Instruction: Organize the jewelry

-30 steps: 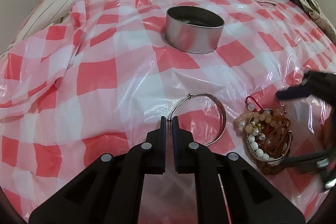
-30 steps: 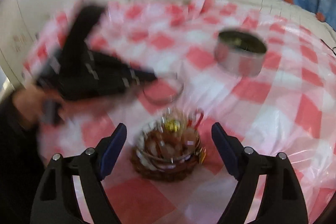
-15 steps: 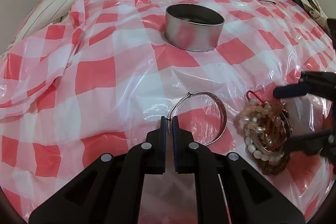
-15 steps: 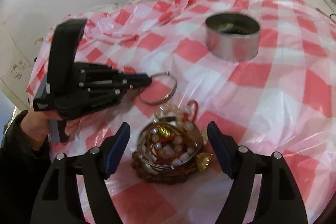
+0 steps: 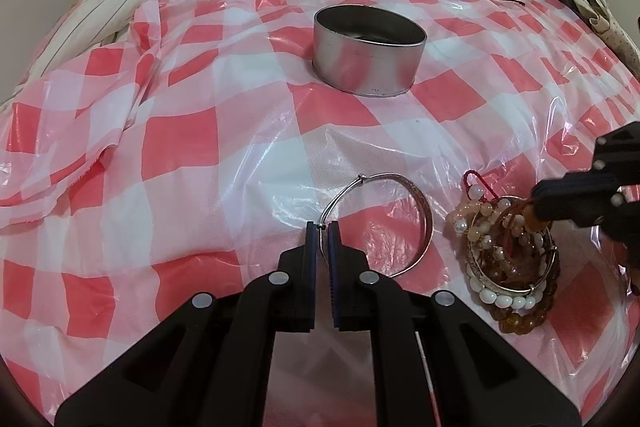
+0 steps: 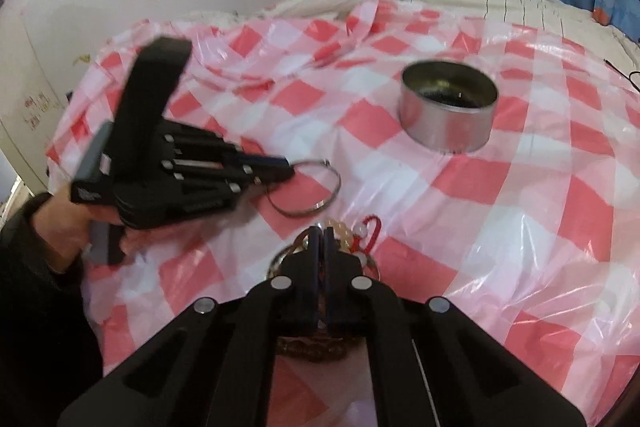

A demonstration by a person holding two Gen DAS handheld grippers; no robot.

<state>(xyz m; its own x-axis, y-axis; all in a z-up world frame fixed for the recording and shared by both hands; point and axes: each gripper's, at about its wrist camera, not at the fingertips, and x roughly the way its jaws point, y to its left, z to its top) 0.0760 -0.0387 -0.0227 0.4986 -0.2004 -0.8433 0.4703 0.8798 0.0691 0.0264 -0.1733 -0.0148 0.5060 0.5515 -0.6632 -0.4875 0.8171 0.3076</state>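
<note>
We saw a thin silver wire bangle (image 5: pixel 384 223) lying on the red-and-white checked plastic sheet (image 5: pixel 192 147), its near rim pinched between the closed jaws of the left gripper (image 5: pixel 321 227). Just beside it sat a heap of pearl, amber and brown bead bracelets (image 5: pixel 508 259) with a red cord loop. The right gripper (image 6: pixel 321 239) was clenched on that heap. A round silver metal tin (image 5: pixel 368 51) stood well apart behind. We could read no writing.
</note>
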